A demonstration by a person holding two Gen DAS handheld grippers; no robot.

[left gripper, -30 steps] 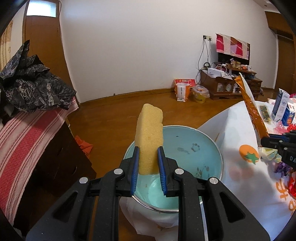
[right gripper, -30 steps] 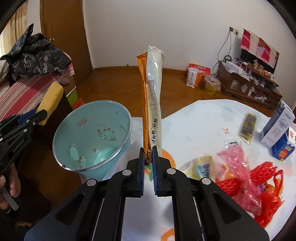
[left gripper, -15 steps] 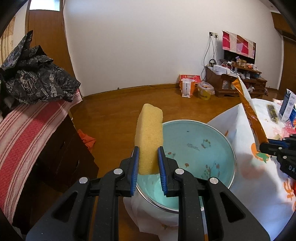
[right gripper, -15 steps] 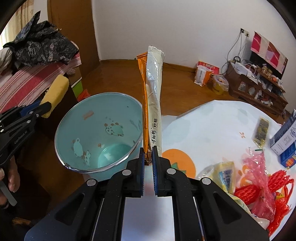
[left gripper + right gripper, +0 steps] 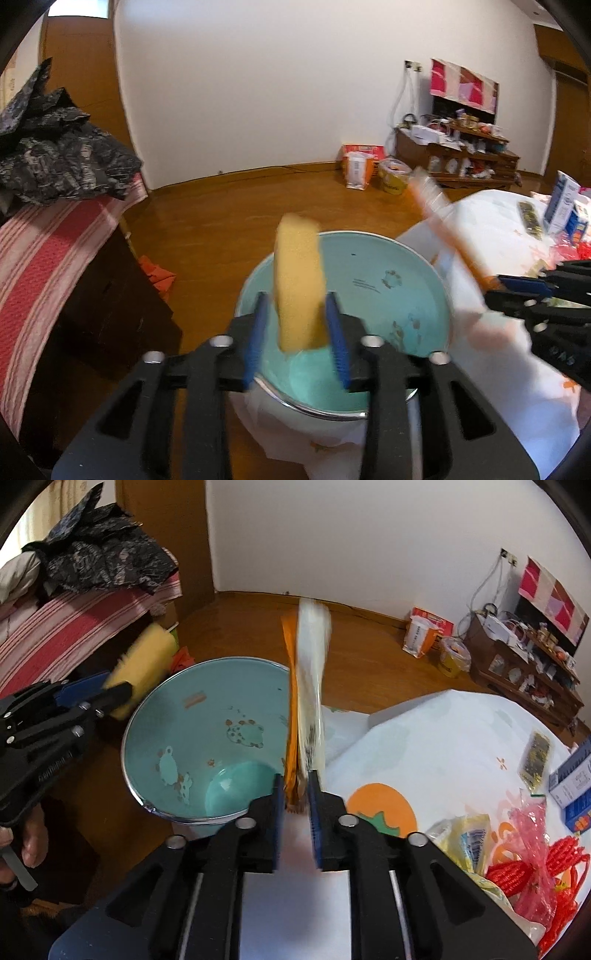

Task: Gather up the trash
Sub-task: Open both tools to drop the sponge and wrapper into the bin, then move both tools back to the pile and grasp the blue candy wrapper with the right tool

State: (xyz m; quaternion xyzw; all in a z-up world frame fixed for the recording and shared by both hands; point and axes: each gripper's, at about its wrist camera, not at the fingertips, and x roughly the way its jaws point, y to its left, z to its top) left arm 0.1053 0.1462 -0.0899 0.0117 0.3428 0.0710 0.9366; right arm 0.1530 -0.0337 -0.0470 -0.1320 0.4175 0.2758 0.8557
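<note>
Two fisheye views, each looking along a hand-held gripper toward a pale blue bin (image 5: 369, 288) at the edge of a surface (image 5: 443, 746) covered in a white cloth with orange fruit prints.

In the left wrist view, the left gripper (image 5: 297, 341) fills the bottom centre. Its blue-padded jaws are opening, and a yellow sponge (image 5: 298, 284) stands blurred between them, over the open mouth of the bin. There is a gap on its left side; on its right the sponge looks close to the pad, but the blur hides whether they touch. At the right edge, the right gripper (image 5: 517, 291) reaches in, with a long orange wrapper (image 5: 447, 232) slanting up and left from its tip.

In the right wrist view, the right gripper (image 5: 297, 805) sits at bottom centre, just right of the bin. Its jaws are opening, with the lower end of the upright, blurred wrapper between them; the pads look slightly apart from it. At the left edge, the left gripper shows with the sponge above the bin's rim, and a hand (image 5: 22, 845) grips its handle at lower left.

More litter lies on the cloth at lower right: a red net (image 5: 546, 878), pink plastic (image 5: 528, 827) and a yellow packet (image 5: 465, 834). Blue cartons (image 5: 572, 779) stand at the right edge.
</note>
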